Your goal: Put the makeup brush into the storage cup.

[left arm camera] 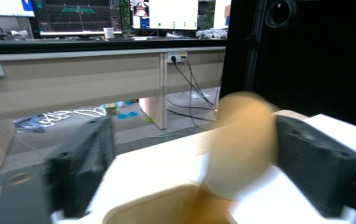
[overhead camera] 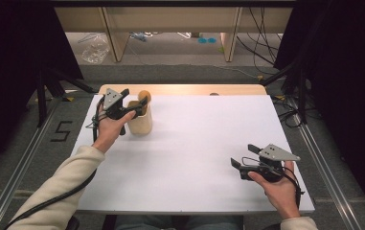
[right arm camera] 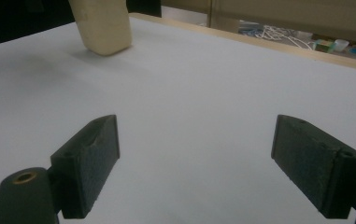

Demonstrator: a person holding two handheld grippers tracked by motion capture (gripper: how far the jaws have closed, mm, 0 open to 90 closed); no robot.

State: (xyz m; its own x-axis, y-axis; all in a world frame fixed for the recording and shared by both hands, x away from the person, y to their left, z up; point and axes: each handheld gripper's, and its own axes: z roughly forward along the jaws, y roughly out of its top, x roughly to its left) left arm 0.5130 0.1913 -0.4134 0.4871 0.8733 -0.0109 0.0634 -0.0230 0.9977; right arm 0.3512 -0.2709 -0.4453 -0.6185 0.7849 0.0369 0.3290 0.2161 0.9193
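Floor marking "5" (overhead camera: 61, 131) beside table (overhead camera: 194, 158)

A lab or office workroom is showing here: screens (left arm camera: 77, 14) are glowing on a long desk (left arm camera: 101, 46) at twelve o'clock, cables (overhead camera: 261, 33) are trailing over the floor, and black curtains (overhead camera: 347, 72) are flanking the table (overhead camera: 194, 143).

Grey floor (overhead camera: 180, 72), pale desks (overhead camera: 170, 19) beyond (cables (overhead camera: 261, 43) trailing), black curtains (overhead camera: 347, 72) flanking.
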